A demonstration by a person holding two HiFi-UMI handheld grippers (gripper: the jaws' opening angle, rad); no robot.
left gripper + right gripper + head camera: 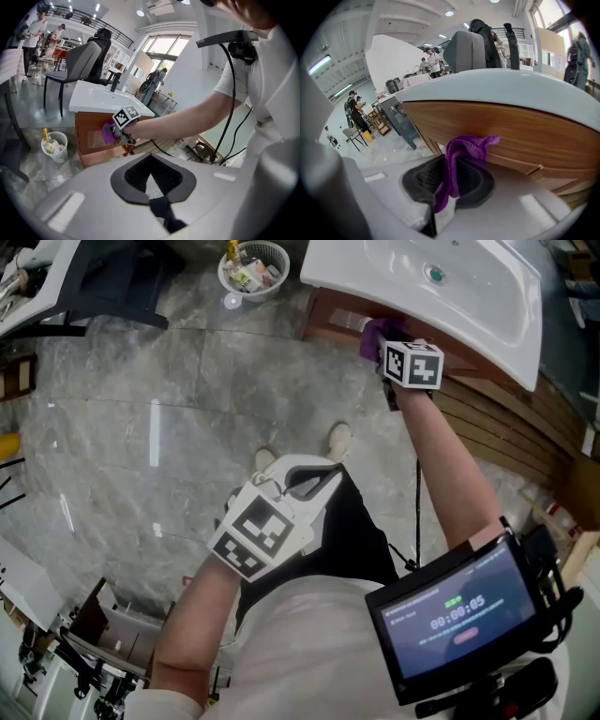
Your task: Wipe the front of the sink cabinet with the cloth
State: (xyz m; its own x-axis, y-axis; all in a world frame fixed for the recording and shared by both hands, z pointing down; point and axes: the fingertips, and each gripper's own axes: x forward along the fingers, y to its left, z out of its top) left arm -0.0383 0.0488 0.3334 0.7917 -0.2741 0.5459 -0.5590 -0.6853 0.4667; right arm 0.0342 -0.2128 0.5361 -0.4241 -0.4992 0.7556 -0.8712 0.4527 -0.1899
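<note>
The purple cloth (461, 150) is clamped between the jaws of the right gripper (449, 182), its bunched tip pointed at the wooden cabinet front (515, 126) just ahead under the white basin (497, 84), while the left gripper (152, 190), closed on nothing, is held well apart near the body.

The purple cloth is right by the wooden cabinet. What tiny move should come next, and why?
Probably slide the right gripper sideways along the cabinet front, pressing the purple cloth to the wood. Its jaws are shut on the cloth, which looks bunched against the front just under the sink, so a sweep should start wiping.
</note>
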